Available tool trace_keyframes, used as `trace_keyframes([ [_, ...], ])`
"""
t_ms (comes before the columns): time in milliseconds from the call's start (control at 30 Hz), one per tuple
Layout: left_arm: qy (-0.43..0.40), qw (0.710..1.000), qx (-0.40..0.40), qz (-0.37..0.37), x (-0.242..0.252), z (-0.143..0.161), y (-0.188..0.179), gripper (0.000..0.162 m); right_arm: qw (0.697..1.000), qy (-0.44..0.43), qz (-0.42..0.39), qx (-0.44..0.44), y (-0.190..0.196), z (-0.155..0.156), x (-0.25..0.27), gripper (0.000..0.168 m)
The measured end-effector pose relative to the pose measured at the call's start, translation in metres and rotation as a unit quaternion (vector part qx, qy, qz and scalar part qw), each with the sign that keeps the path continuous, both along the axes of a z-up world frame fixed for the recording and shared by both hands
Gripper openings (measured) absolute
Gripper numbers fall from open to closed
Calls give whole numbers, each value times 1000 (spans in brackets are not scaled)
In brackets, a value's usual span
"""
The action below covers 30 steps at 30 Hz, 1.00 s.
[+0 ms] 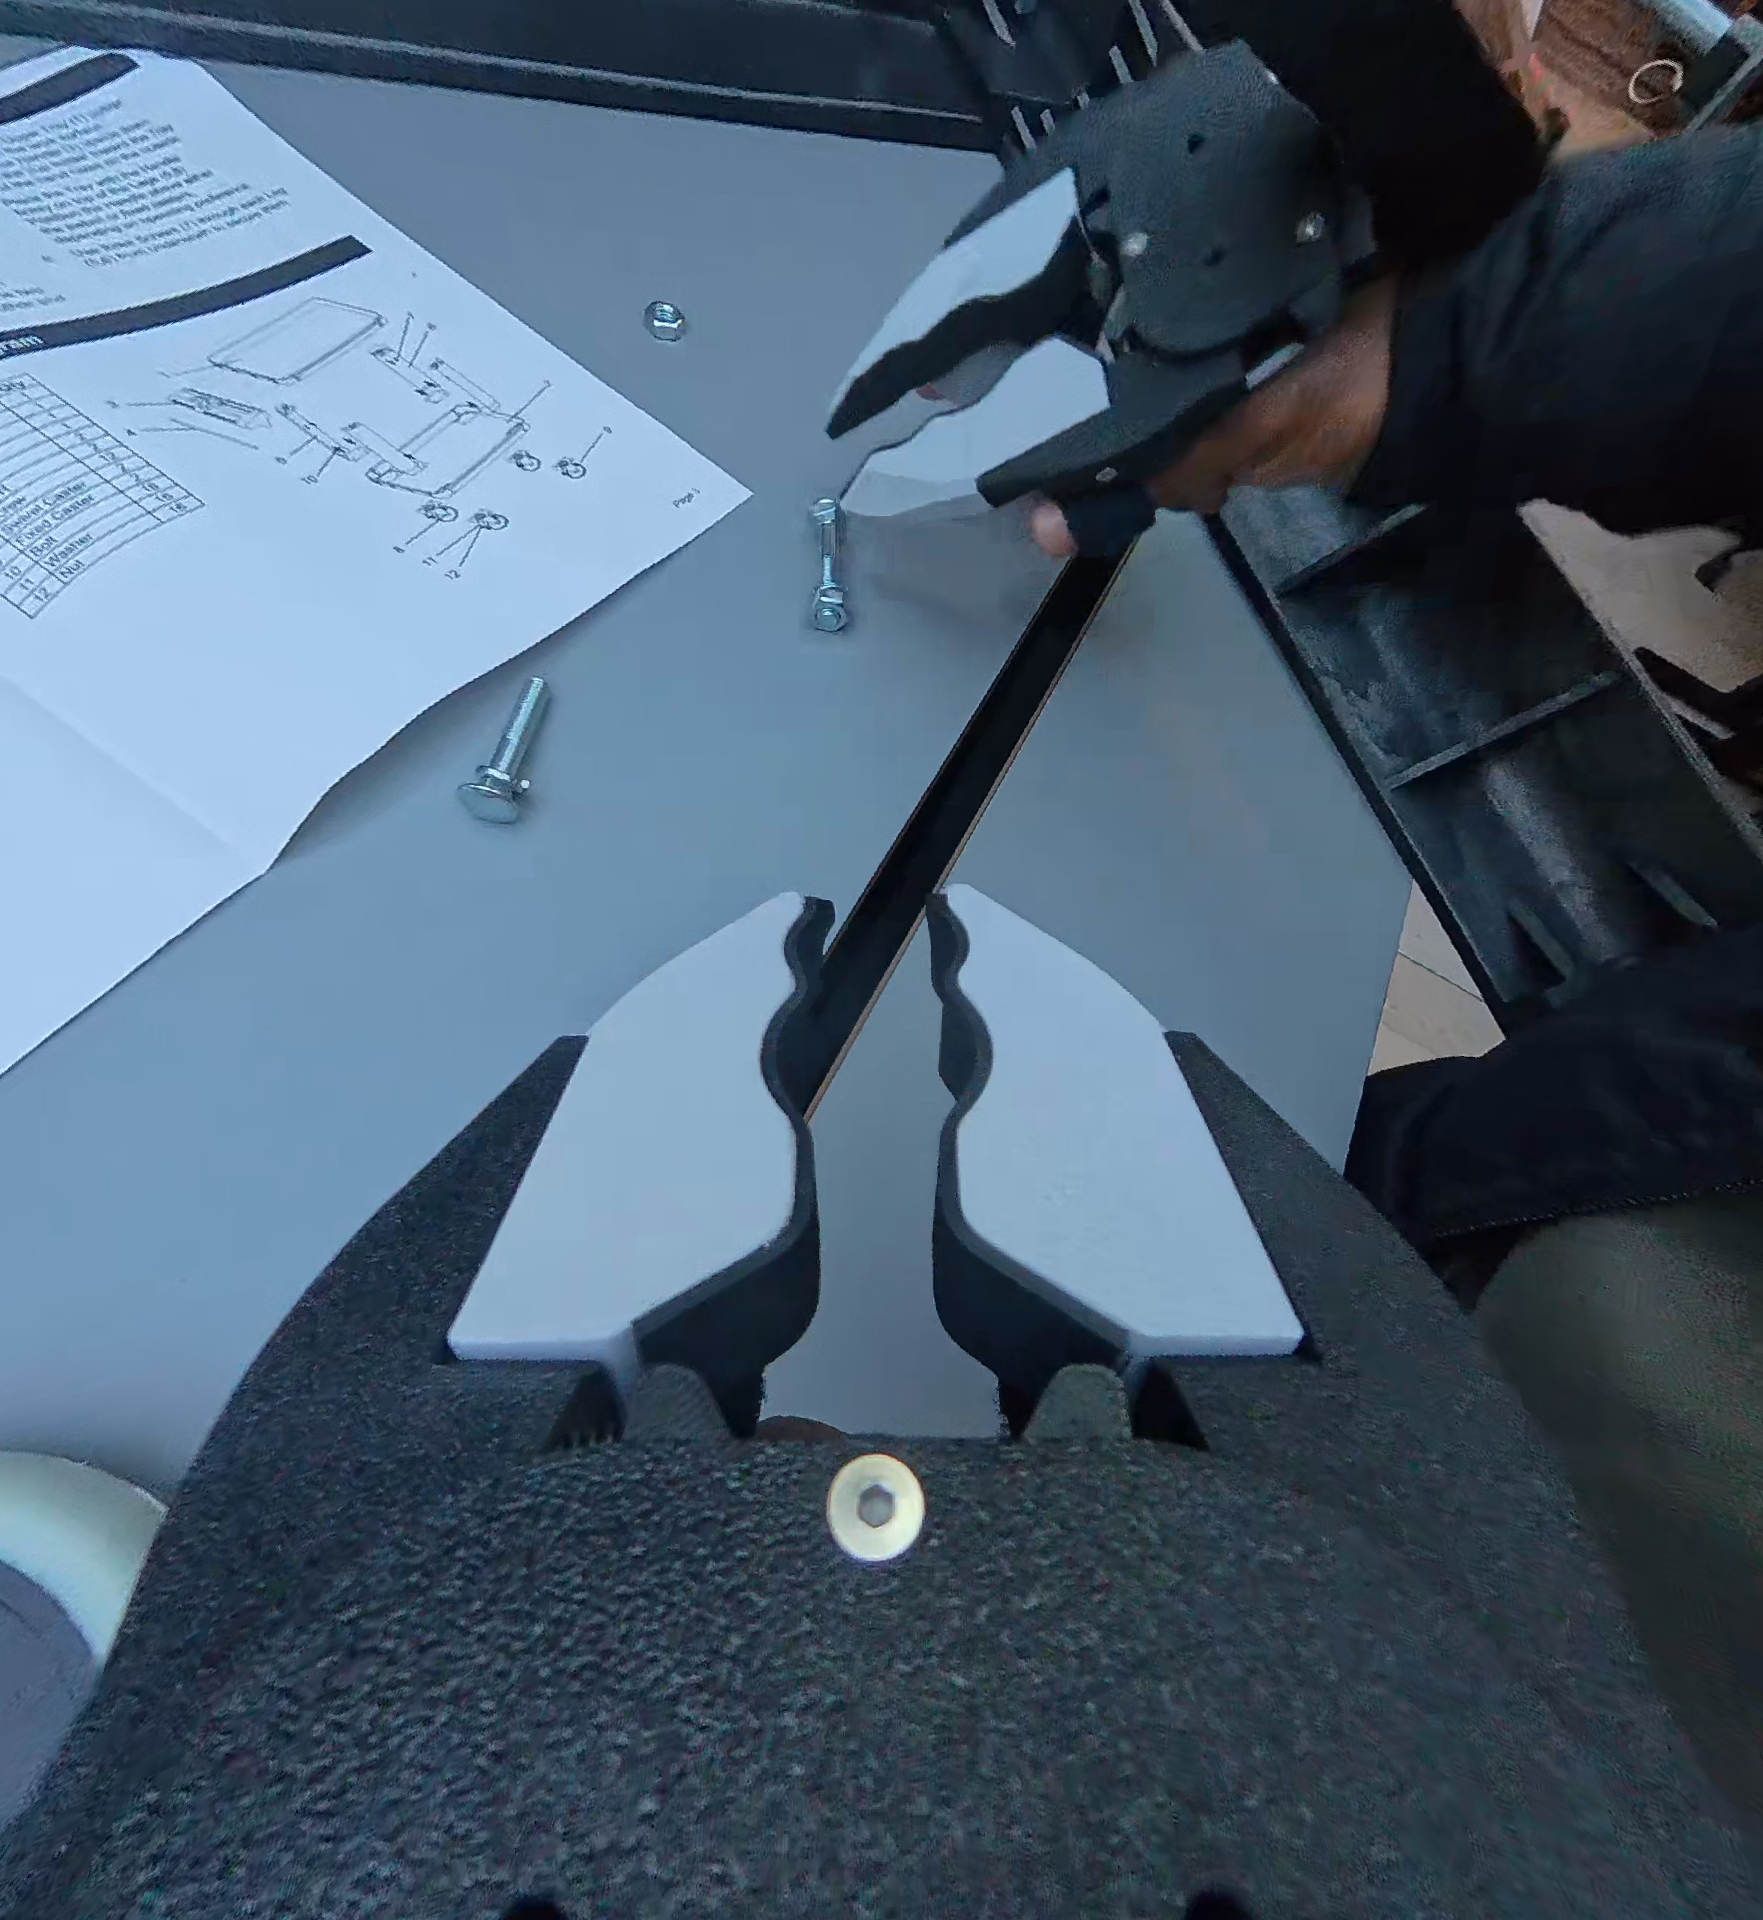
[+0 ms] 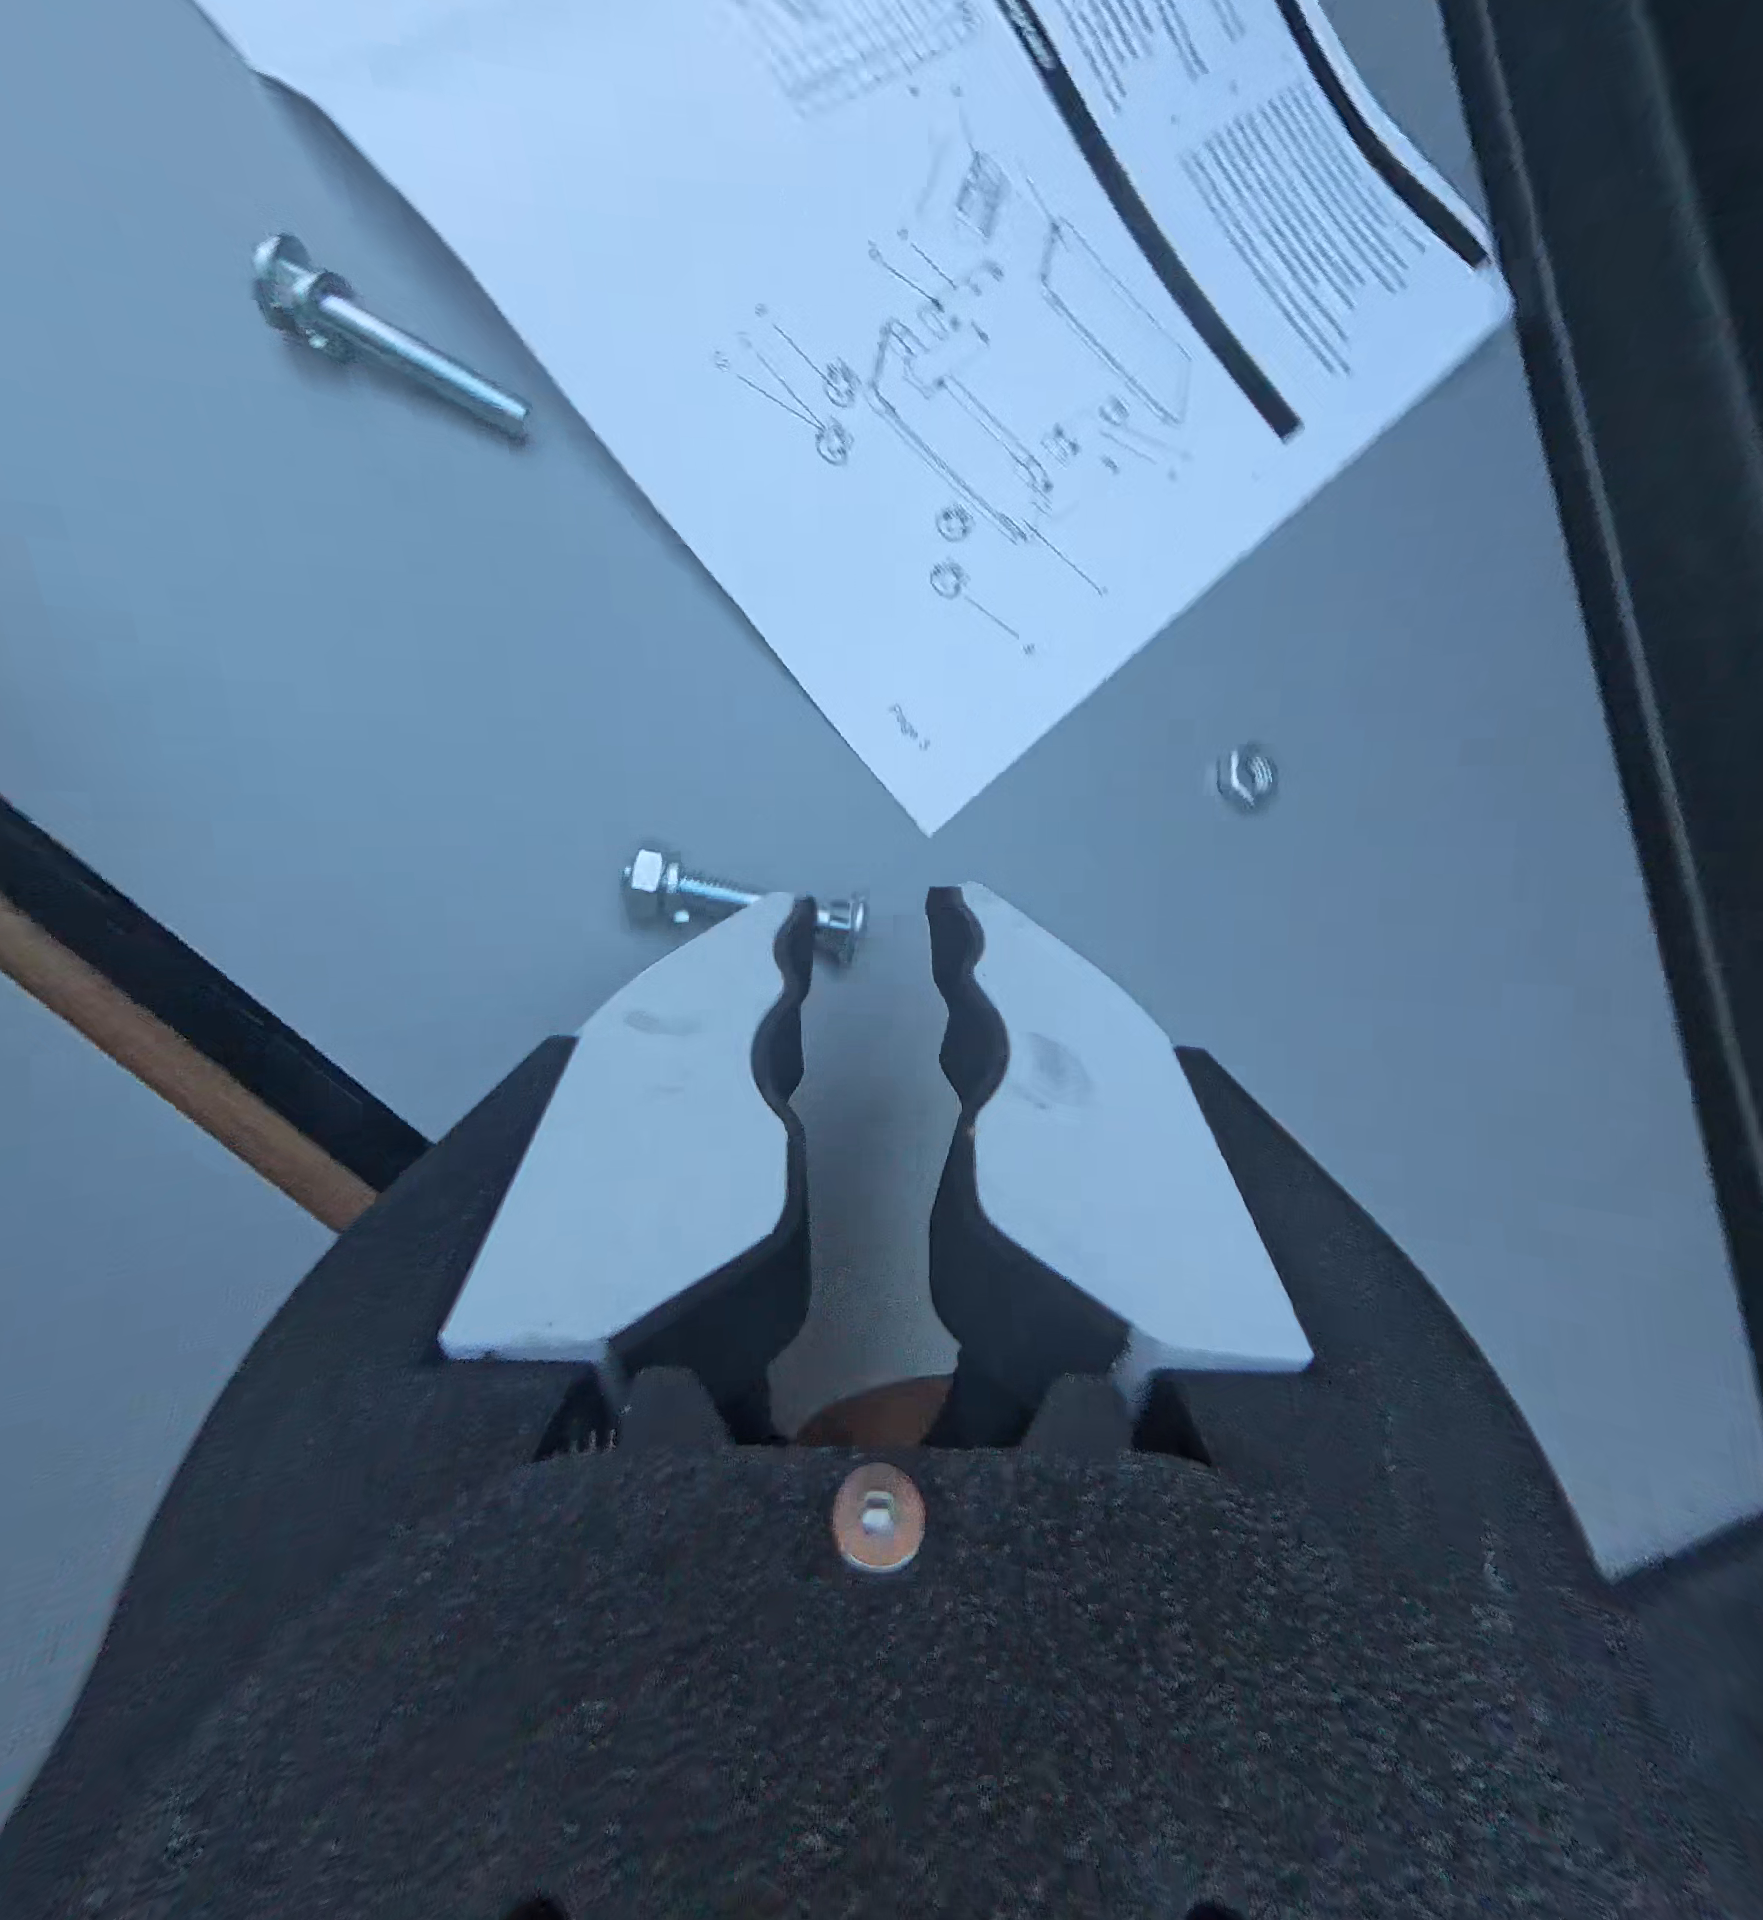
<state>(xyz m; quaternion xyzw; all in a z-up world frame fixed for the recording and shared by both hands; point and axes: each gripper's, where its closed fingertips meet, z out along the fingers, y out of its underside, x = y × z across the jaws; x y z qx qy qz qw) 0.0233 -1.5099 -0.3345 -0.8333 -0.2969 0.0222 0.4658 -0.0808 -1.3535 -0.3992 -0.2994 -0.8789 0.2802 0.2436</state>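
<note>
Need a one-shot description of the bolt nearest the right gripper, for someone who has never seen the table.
Start at the printed sheet on the grey table and find its near corner. Just past it lies a short bolt, at the tips of the open right gripper. Unlike the longer bolt and the lone nut, it carries a nut on its thread.

left gripper point(image 1: 875, 914) parted, right gripper point(image 2: 869, 906) parted (slightly)

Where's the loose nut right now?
The loose nut lies on the grey table, just right of the instruction sheet's near corner in the right wrist view, ahead-right of the open right gripper.
</note>
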Motion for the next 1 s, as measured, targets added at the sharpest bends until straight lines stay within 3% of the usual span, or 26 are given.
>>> trace_keyframes([
  [100,-1,1000,-1,-6,0,1,4,20,990,-33,134,34,-8,-2,-2,30],
  [233,-3,1000,1,-4,-1,5,3,20,949,-44,282,132,-14,-11,10,34],
  [367,-15,1000,3,14,-3,3,-6,20,932,-68,318,163,-10,-24,9,31],
  [467,-24,999,7,26,-6,2,-11,20,925,-96,331,158,-13,-27,12,15],
  [667,-34,999,23,32,-12,7,-9,19,946,-179,240,121,-11,-29,13,11],
  [867,-71,994,68,39,-18,17,-1,19,973,-217,66,-31,-22,-28,14,10],
  [1000,-117,985,118,47,-25,25,5,19,961,-198,-15,-192,-45,-1,11,10],
])
